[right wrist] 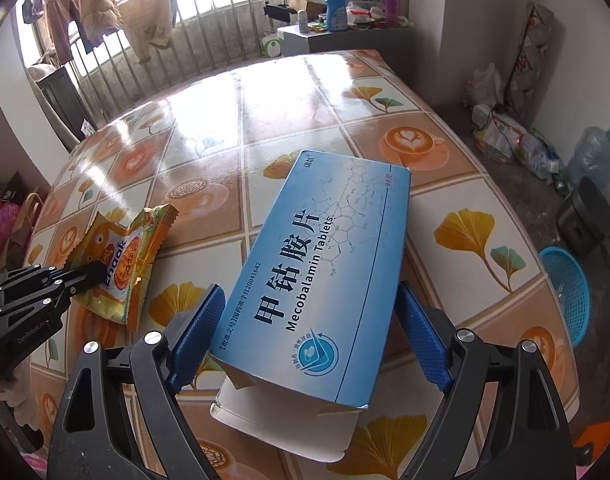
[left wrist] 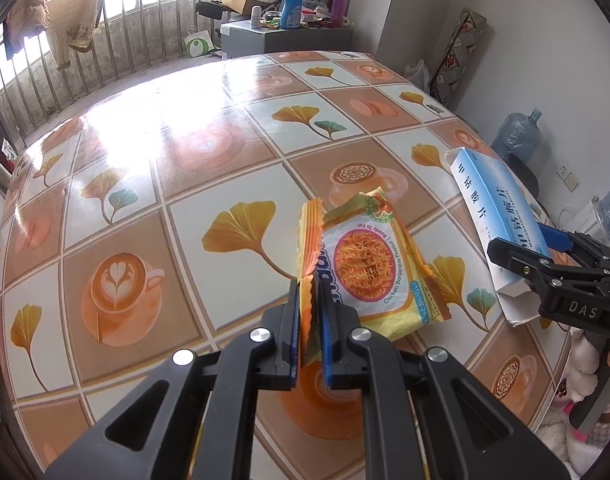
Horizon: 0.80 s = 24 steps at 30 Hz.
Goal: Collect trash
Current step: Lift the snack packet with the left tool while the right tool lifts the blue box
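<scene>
My left gripper [left wrist: 309,292] is shut on the edge of a yellow noodle snack wrapper [left wrist: 369,264], which hangs tilted just above the patterned table [left wrist: 145,184]. The wrapper [right wrist: 123,264] and the left gripper [right wrist: 90,273] also show at the left of the right wrist view. My right gripper [right wrist: 309,320] is shut on a blue Mecobalamin tablet box [right wrist: 317,280], one finger on each long side, its open flap toward me. The box [left wrist: 493,216] and right gripper [left wrist: 529,252] show at the right of the left wrist view, held above the table edge.
A blue plastic basket [right wrist: 569,292] stands on the floor right of the table. A black bin [right wrist: 585,216], a water jug [right wrist: 593,152] and loose litter [right wrist: 509,136] lie along the right wall. A grey cabinet [left wrist: 289,36] with bottles stands beyond the table.
</scene>
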Tool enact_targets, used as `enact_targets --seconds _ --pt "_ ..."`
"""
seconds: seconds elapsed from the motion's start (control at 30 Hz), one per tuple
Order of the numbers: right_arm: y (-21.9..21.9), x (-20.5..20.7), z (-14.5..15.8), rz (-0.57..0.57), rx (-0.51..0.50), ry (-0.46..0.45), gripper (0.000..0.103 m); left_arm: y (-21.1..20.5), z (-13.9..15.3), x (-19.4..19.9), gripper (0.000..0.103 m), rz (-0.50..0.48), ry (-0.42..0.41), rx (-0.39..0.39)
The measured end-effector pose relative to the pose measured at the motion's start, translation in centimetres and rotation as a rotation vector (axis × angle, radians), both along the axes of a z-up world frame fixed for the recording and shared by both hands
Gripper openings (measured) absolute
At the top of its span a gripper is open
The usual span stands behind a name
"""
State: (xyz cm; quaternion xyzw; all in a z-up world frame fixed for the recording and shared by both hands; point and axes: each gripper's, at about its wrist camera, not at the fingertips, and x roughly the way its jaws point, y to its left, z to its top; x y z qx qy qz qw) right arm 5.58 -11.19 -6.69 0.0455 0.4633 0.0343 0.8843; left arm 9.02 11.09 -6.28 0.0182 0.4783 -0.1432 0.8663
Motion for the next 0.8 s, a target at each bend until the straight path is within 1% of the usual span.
enact_targets --seconds 0.23,0.5,0.8 --pt "0.3 0.5 -0.3 0.017 0.016 -0.001 0.084 -0.4 0.0 0.1 0.009 0.006 0.003 0.022" --pt "0.2 0.4 -0.5 0.022 0.031 0.001 0.084 -0.8 -0.1 0.4 0.009 0.005 0.002 0.042" --pt "-0.4 0.3 -0.4 0.018 0.057 -0.007 0.079 -1.2 -0.1 0.2 0.008 -0.002 -0.001 0.055"
